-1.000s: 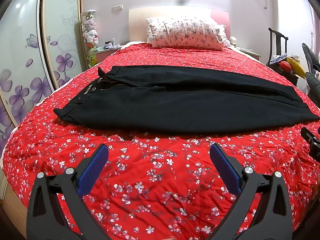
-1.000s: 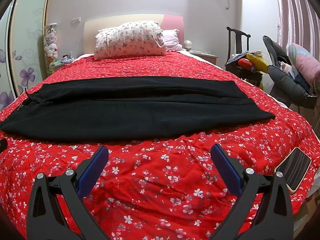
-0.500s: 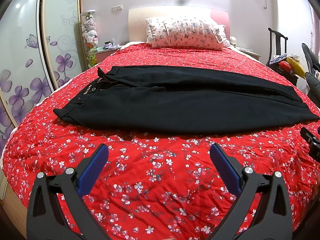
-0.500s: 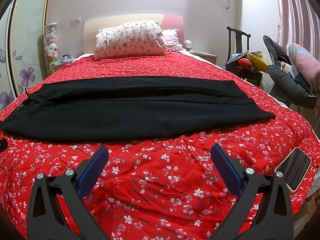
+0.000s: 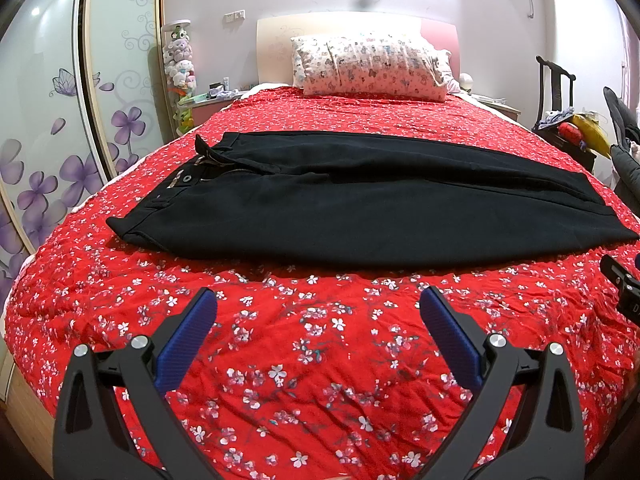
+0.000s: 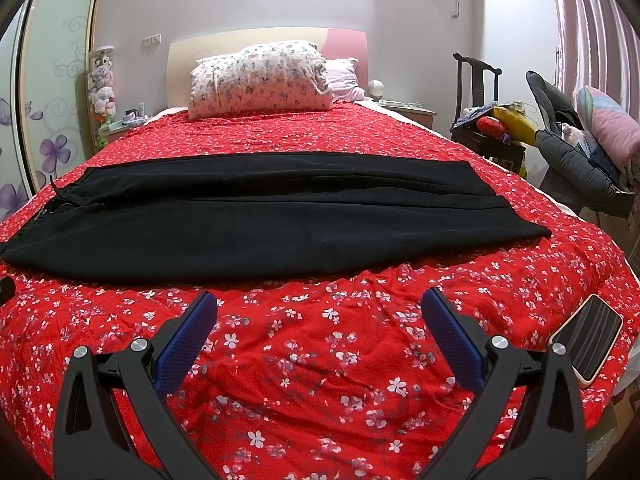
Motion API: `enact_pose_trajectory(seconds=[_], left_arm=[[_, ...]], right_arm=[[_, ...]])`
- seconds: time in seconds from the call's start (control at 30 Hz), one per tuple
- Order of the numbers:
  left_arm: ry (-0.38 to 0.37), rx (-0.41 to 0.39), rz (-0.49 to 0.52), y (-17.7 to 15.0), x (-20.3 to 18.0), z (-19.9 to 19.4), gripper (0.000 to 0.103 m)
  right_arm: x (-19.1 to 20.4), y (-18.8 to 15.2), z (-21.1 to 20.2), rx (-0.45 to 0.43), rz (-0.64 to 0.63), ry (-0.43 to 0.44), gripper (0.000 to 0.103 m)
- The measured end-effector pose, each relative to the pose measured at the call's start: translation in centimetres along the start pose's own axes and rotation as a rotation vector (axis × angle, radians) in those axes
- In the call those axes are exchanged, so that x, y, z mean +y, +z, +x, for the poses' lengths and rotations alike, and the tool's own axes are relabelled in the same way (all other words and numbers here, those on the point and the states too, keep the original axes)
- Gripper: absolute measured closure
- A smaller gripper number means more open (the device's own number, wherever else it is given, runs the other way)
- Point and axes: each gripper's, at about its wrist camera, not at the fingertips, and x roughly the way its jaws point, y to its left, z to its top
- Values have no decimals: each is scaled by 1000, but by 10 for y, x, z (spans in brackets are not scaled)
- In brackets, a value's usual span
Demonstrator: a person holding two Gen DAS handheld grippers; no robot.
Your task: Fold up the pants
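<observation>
The long black fabric pants point(image 5: 360, 208) lie flat on the red floral bedspread point(image 5: 320, 360), just ahead of both tongs, long axis crosswise: waistband nearer the left tongs point(image 5: 318, 316), cuffs nearer the right tongs point(image 6: 319, 316). Both gape wide, empty.

Ahead of each hand-held gripper lie the pants point(image 5: 360, 208) — matt black cloth, fine-grained. The bedspread point(image 5: 320, 360) beneath is creased printed cloth. Gripper pads point(image 6: 188, 340) look like ribbed blue rubber on matt black plastic — bright metal rivets. Right, a glossy phone point(image 6: 588, 344).
</observation>
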Motion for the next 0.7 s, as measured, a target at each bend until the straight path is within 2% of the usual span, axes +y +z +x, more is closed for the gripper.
enact_pose_trajectory(seconds=[0.7], left_arm=[[-1,4,-5,0,0,2,2]], right_arm=[[-3,0,2,8,6,18,1]])
